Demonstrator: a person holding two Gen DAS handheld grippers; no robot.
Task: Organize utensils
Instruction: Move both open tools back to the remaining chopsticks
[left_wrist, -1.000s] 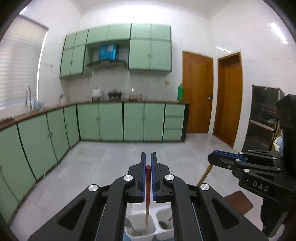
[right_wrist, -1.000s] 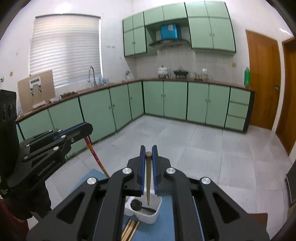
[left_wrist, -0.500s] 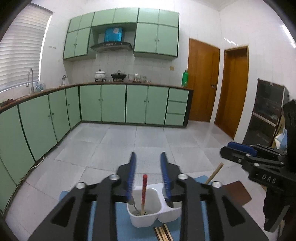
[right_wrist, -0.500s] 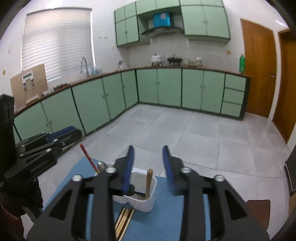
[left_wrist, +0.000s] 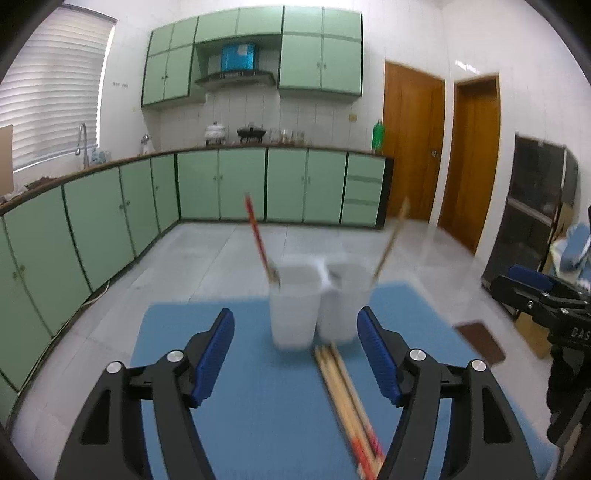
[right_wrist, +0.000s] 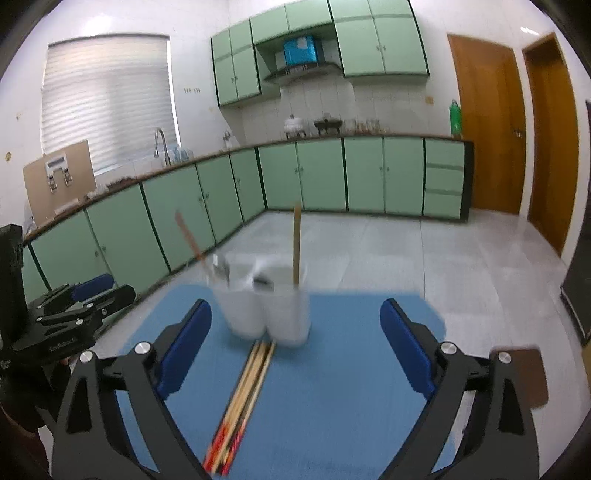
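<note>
Right then, the loose chopsticks (left_wrist: 347, 402) lay in a bundle on the blue mat (left_wrist: 258, 417), long axis running from the lower right of the left wrist frame up toward the white holder (left_wrist: 314, 306), their plain wooden ends nearest it and the red-patterned ends (right_wrist: 225, 446) toward the camera. That holder stood upright at the middle of the frame, two compartments side by side. In the left one a red chopstick (left_wrist: 258, 240) leaned up and to the left; in the right one a pale wooden chopstick (left_wrist: 389, 243) leaned up and to the right. Something dark and metallic sat at the rims, but it was too blurred to name. From the right wrist view the wooden chopstick (right_wrist: 296, 247) stood nearly straight up, the red one (right_wrist: 190, 238) tilted left. The left gripper (left_wrist: 295, 358) was spread wide, blue pads (left_wrist: 214, 354) well apart, holding nothing, the holder seen between them. The right gripper (right_wrist: 295, 347) was likewise wide apart and touching nothing, the bundle (right_wrist: 243, 395) lying between its fingers (right_wrist: 406, 347) on the mat (right_wrist: 332, 387).
</note>
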